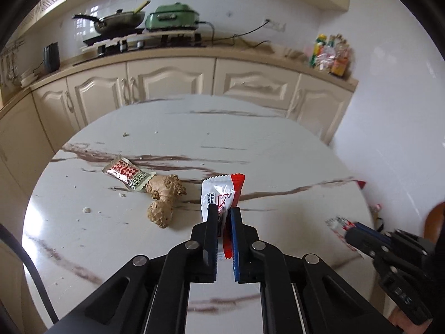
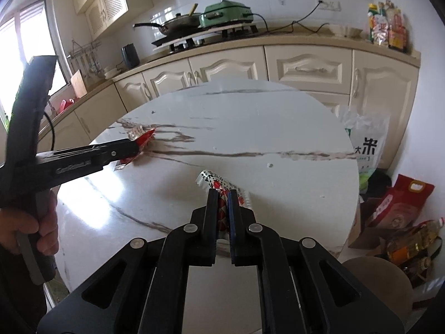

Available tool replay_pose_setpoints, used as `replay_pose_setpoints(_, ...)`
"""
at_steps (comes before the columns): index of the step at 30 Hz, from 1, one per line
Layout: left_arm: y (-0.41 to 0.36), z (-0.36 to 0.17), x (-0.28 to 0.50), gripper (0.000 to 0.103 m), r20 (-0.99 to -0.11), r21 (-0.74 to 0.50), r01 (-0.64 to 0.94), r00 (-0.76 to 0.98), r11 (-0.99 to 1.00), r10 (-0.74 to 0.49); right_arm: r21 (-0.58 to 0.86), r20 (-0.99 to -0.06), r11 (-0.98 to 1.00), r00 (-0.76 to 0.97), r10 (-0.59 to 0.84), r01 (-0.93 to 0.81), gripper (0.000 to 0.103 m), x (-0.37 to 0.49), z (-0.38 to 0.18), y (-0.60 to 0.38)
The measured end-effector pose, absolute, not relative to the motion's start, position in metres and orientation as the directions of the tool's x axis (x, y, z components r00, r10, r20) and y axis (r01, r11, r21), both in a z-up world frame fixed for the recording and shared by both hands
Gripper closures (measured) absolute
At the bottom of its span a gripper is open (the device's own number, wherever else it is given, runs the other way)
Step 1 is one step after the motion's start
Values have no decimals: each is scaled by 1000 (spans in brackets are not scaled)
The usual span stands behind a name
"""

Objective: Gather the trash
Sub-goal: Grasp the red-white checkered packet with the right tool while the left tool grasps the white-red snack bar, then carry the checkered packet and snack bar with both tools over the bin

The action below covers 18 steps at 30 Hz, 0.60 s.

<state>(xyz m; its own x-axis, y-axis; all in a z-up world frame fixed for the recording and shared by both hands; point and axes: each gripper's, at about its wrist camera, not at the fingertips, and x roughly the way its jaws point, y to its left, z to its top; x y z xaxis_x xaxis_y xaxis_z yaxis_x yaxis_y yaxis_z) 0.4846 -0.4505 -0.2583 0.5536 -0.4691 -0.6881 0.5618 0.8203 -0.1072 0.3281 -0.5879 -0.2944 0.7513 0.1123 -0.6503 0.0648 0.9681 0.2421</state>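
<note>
My left gripper (image 1: 224,211) is shut on a white and red snack wrapper (image 1: 218,192), held upright just above the round marble table (image 1: 278,167). It also shows in the right wrist view (image 2: 133,147), with the wrapper (image 2: 144,137) at its tip. My right gripper (image 2: 223,193) is shut on a silver and red patterned wrapper (image 2: 214,179) low over the table's near side; it shows in the left wrist view (image 1: 351,226) at the right edge. A third red and green sachet (image 1: 125,172) lies on the table at the left, touching a ginger root (image 1: 164,194).
Small crumbs (image 1: 86,210) dot the table. Cream kitchen cabinets (image 1: 172,78) with a stove, a pan (image 1: 119,22) and a green cooker (image 1: 173,15) run behind. A rice bag (image 2: 367,142), a red bag (image 2: 397,203) and oil bottles (image 2: 411,242) stand on the floor to the right.
</note>
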Motion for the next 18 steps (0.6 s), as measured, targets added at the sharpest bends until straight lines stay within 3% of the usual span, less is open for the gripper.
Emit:
replay_pose_setpoints(10,-367,-226,435,99,-623,-130,583,581,802,-524,178,-598,984,795,100,11,97,323,-248,-529)
replay_pose_setpoints(18,-228,-195,410,99,-563,-140,490,675,860,-477,110,-549,982,814,189,-154,97,341,-207,-419)
